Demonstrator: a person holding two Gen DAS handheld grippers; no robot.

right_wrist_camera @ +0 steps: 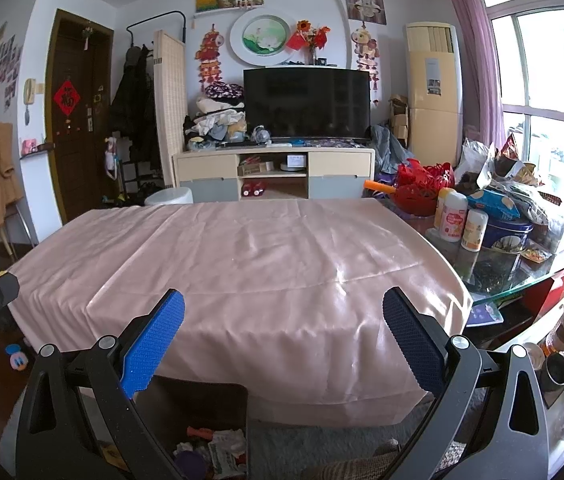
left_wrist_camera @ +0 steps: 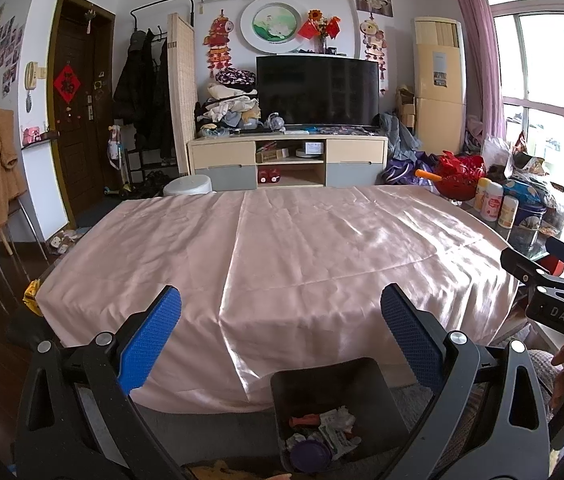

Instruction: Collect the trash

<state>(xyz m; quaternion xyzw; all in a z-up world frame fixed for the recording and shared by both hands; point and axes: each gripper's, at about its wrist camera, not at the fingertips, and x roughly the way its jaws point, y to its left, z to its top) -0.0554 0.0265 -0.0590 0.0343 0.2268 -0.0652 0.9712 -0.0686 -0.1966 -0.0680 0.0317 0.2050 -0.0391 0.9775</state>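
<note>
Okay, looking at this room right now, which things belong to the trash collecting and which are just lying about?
Part of the job:
- black square plastic bin below the table's near edge
- crumpled white paper scraps inside it
- round purple lid inside it
- left hand-held gripper and right hand-held gripper, both open

Just lying about:
- pink satin tablecloth
- white labelled bottles
- blue round tin
- red basket

A black trash bin (left_wrist_camera: 324, 384) stands upright and open on the floor near the table's near edge, holding crumpled paper (left_wrist_camera: 336, 426), a purple lid (left_wrist_camera: 310, 455) and a small red-orange scrap (left_wrist_camera: 304, 421).
</note>
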